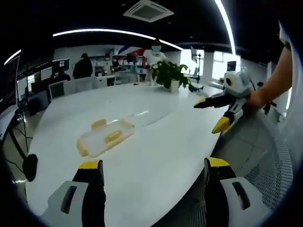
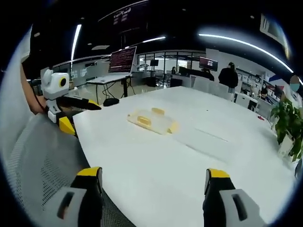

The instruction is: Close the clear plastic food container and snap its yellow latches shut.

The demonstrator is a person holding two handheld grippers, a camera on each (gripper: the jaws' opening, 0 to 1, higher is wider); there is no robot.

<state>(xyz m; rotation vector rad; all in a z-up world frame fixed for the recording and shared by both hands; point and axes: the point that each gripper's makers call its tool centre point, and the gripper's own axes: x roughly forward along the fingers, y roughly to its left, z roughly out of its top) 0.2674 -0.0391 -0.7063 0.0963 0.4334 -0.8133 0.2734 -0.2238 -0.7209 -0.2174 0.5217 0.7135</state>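
Left gripper view
Left gripper (image 1: 154,172): fingers wide apart at the near edge of the desk, holding nothing; yellow tips.
Desk (image 1: 156,151): white, rounded, large.
Container (image 1: 106,137): clear plastic, lying on the desk left of centre, beyond the left finger and well apart from it; yellow latches (image 1: 98,124) show at its far side and at its near left end. Whether the lid is seated cannot be told.
Right gripper (image 1: 213,113): comes in from the right, held by a hand (image 1: 258,99), fingers spread, above the desk's right edge.
Mesh chair (image 1: 262,151): grey, near right, beside the desk.
Potted plant (image 1: 169,74): on the far side of the desk.
People: standing in the office behind.

Right gripper view
Right gripper (image 2: 154,175): fingers wide apart, empty, over the near desk (image 2: 189,161).
Container (image 2: 152,120): on the desk ahead, centre, far from both fingers.
Left gripper (image 2: 78,113): at the left, fingers parted, at the desk's left edge.
Potted plant (image 2: 289,125): far right.
Monitor (image 2: 122,60): on another desk behind.
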